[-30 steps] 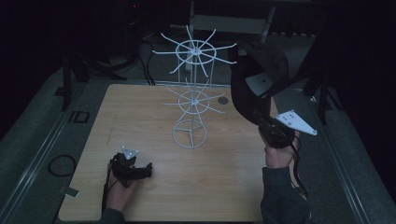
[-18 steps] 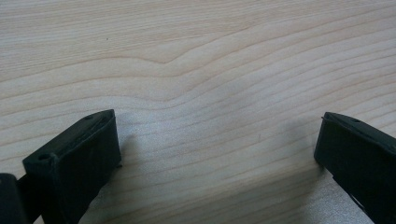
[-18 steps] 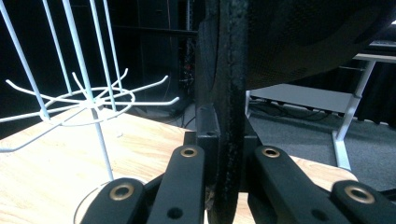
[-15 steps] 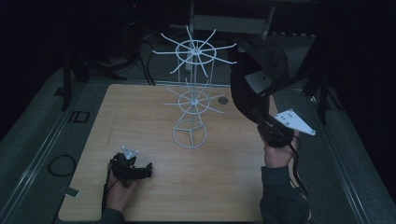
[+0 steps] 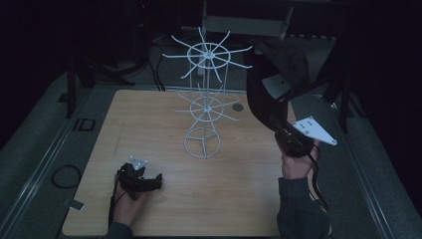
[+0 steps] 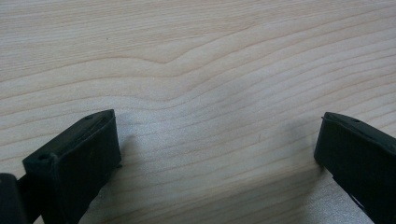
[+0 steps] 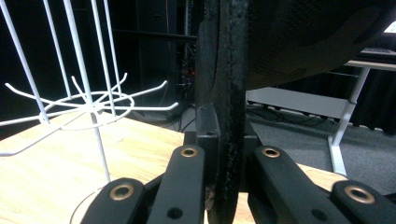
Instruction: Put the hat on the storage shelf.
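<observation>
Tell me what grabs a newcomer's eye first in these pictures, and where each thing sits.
A tall white wire rack with two tiers of radiating hooks stands at the far middle of the wooden table. To its right, the right gripper is raised off the table, clamped on the edge of a black cap held up near the upper hooks. The left gripper lies low at the near left corner, jaws wide apart over bare wood.

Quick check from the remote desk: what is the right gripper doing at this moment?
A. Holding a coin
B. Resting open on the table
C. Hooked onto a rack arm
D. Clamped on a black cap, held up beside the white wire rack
D: the right gripper has its jaws shut on the black cap, raised beside the white wire rack.
</observation>
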`<move>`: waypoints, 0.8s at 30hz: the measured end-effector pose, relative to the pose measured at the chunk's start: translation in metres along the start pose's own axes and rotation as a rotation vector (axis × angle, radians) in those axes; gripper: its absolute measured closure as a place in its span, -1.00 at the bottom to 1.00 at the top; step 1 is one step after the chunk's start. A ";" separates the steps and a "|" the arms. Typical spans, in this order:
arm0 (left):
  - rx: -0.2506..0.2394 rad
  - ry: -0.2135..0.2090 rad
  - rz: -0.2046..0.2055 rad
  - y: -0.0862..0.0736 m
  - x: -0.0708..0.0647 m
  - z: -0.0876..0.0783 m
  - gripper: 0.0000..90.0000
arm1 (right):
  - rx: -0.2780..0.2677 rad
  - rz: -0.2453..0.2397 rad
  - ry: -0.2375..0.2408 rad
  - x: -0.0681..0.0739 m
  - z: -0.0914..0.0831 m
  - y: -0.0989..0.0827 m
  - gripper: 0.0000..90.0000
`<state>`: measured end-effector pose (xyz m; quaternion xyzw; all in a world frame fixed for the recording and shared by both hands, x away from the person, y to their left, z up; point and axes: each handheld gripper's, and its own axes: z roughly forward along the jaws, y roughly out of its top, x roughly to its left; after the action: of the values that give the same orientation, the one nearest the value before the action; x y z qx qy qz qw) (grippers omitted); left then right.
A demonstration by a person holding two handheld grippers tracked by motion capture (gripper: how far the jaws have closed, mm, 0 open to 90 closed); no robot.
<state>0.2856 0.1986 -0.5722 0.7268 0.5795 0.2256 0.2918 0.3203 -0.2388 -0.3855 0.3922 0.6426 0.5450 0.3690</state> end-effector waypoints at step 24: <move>0.000 -0.001 0.001 0.000 0.000 0.000 -1.00 | -0.012 -0.051 0.020 0.006 -0.001 0.001 0.92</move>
<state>0.2857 0.1986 -0.5722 0.7271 0.5790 0.2254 0.2919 0.3171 -0.2339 -0.3847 0.3678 0.6529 0.5432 0.3787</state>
